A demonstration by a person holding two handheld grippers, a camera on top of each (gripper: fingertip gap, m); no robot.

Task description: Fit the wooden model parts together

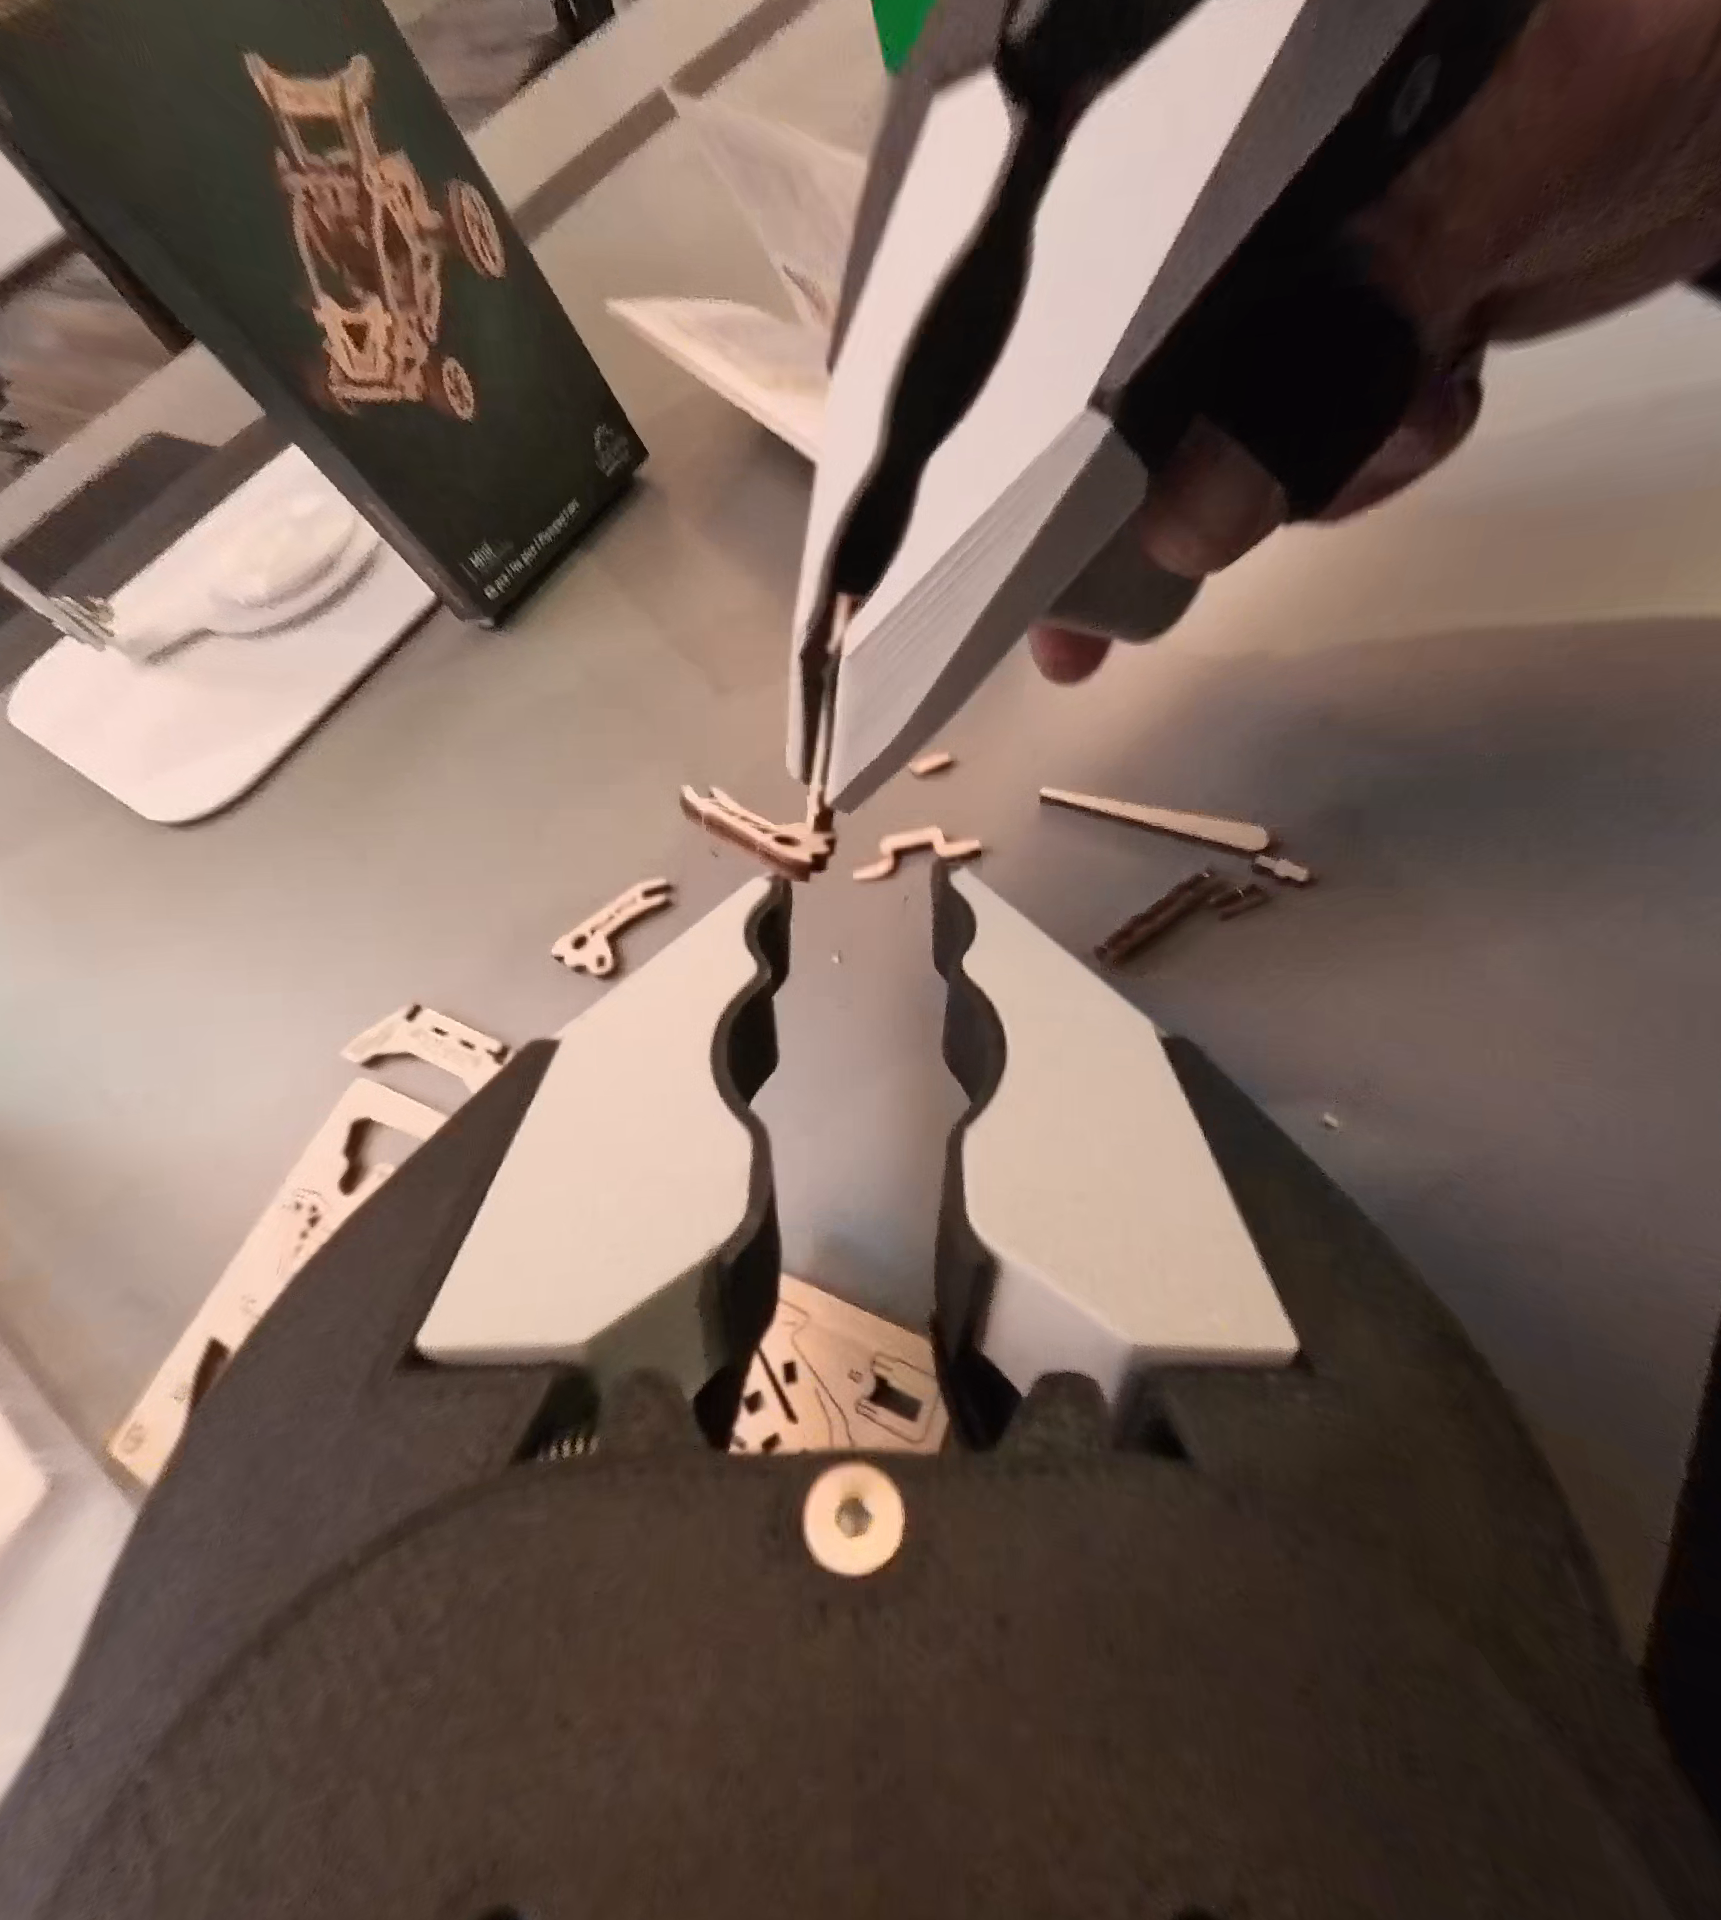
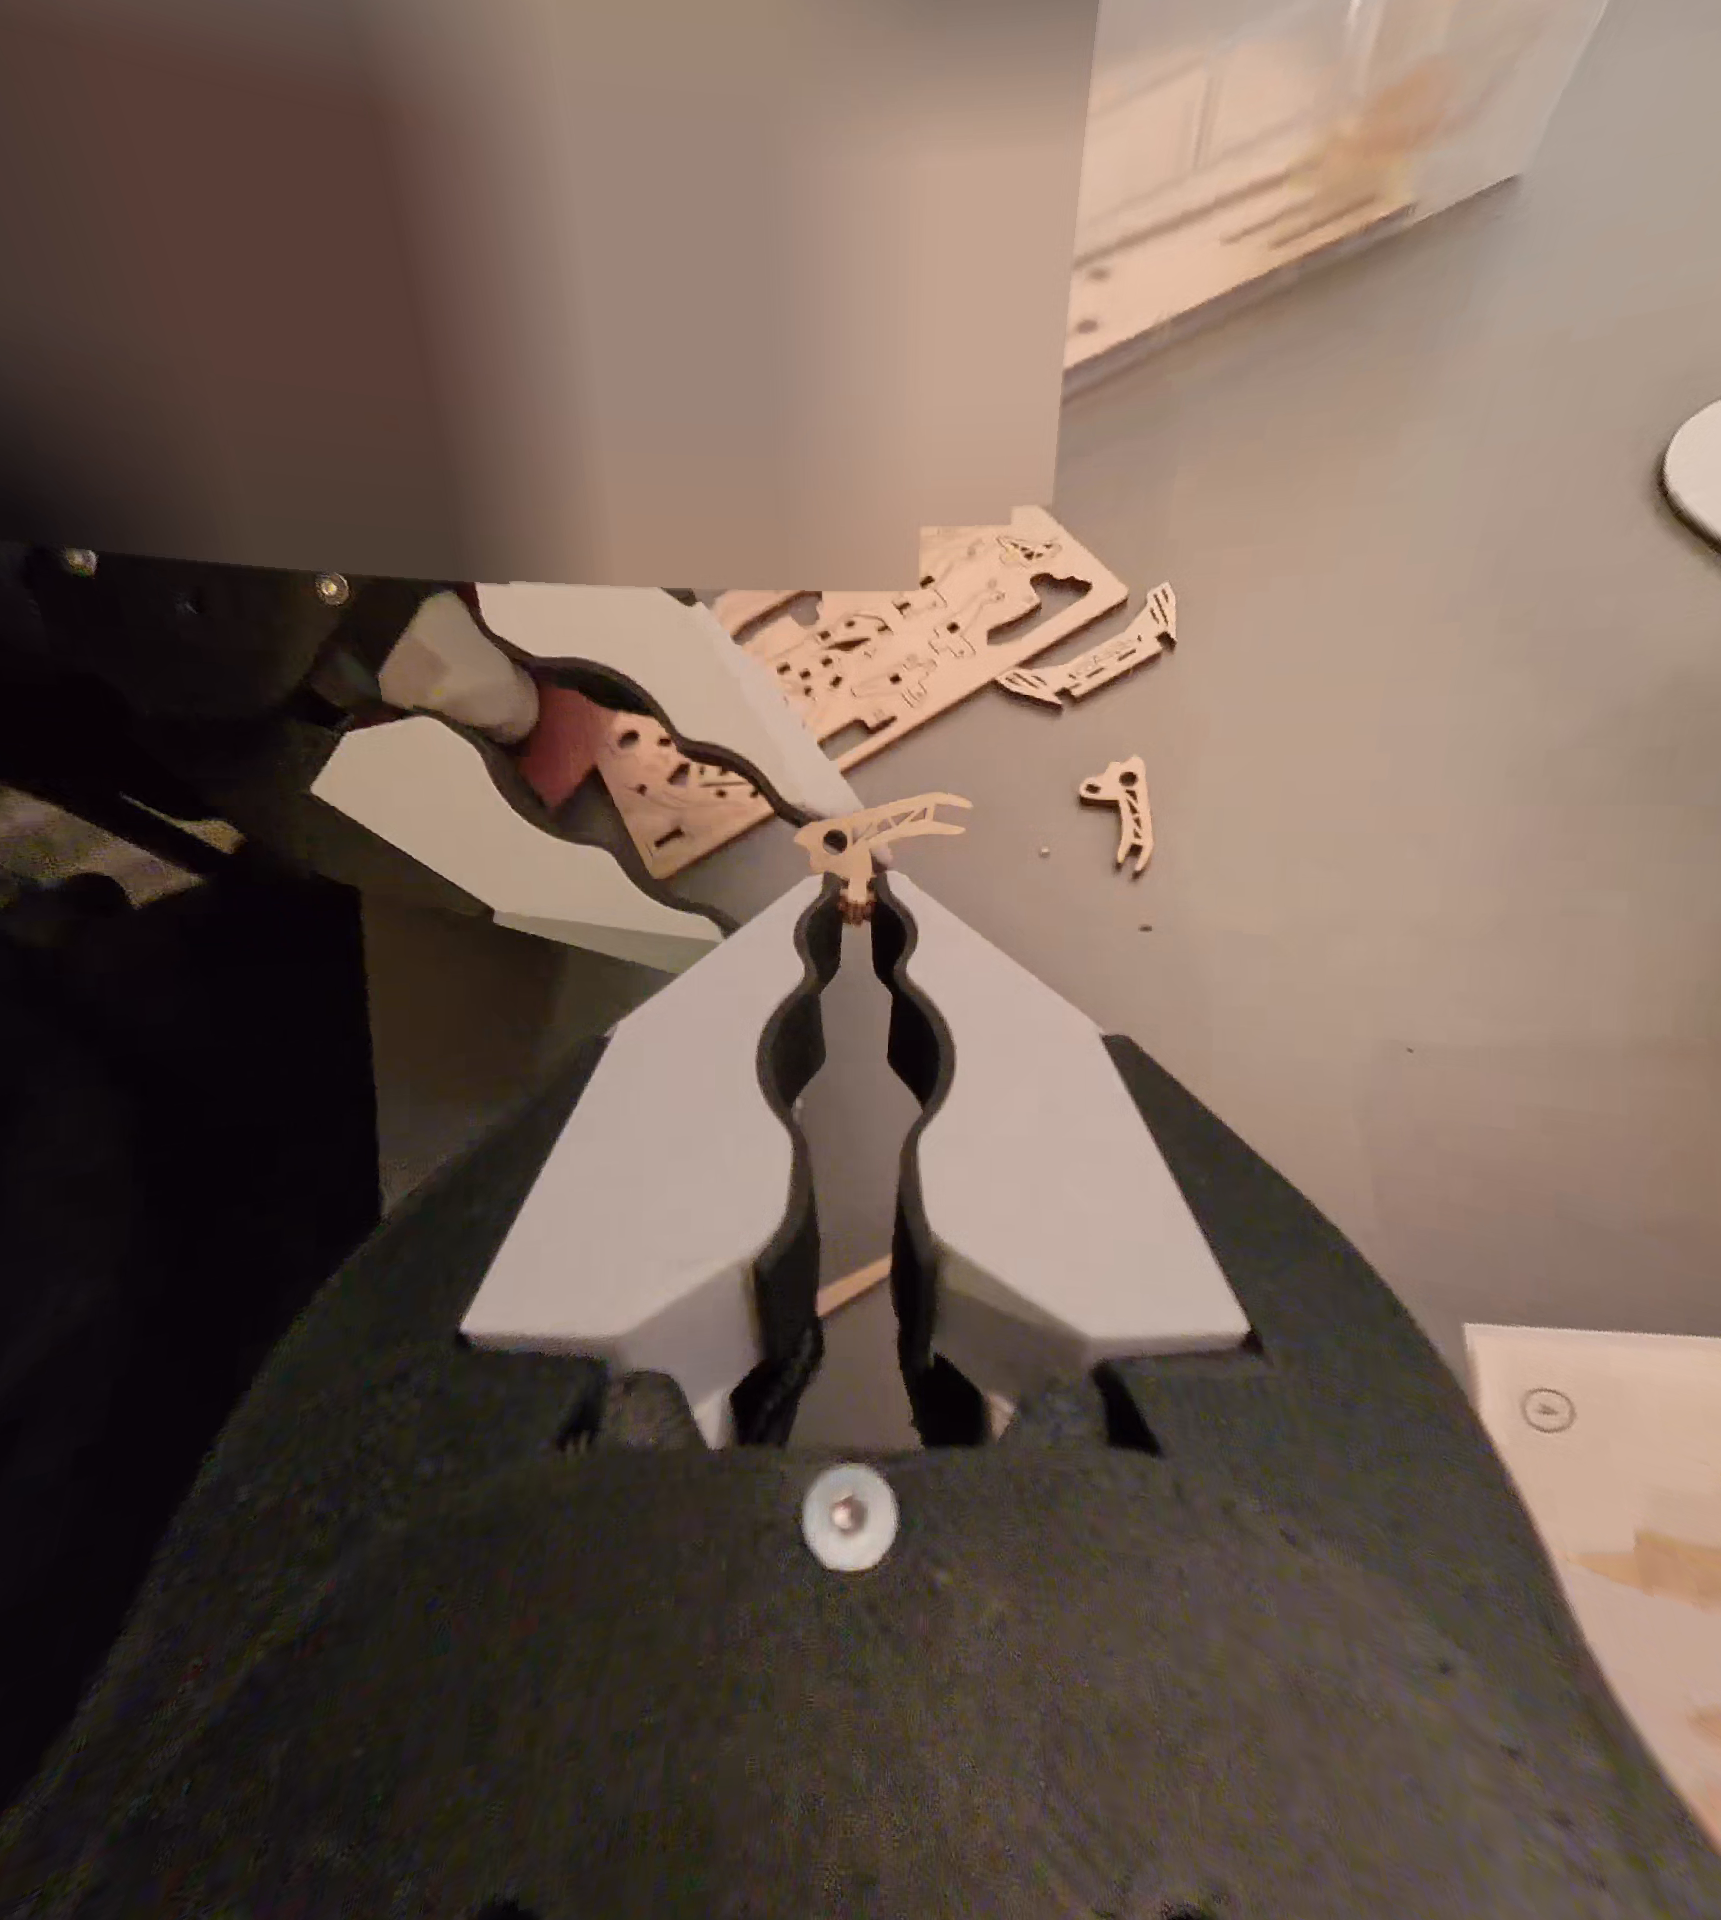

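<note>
So the right gripper (image 2: 854, 902) has its tips pinched tight on a small wooden arm piece (image 2: 882, 831), a pale laser-cut part with a round hole and a forked end that pokes out past the tips toward 1 o'clock in the right wrist view. In the left wrist view that same gripper comes down from 1 o'clock with the piece hanging just above the grey table (image 1: 1355, 1039), the person's hand (image 1: 1251, 499) wrapped around its body. The left gripper (image 1: 861, 894) sits with its jaws spread, bare table showing between them and nothing in its grip; its tips are just below the held piece, at about 6 o'clock from it. Loose parts lie around on the table: a zigzag piece (image 1: 923, 852) just beside the left gripper's far tip, a curved slotted piece (image 1: 612, 930) at 9 o'clock, a long tapered stick (image 1: 1157, 821) and some dark sticks (image 1: 1162, 920) at 3 o'clock. A punched-out wooden sheet (image 2: 939, 644) lies at 12 o'clock in the right wrist view, and the dark kit box (image 1: 336, 291) stands upright at 11 o'clock in the left one, with an open booklet (image 1: 742, 270) behind.
</note>
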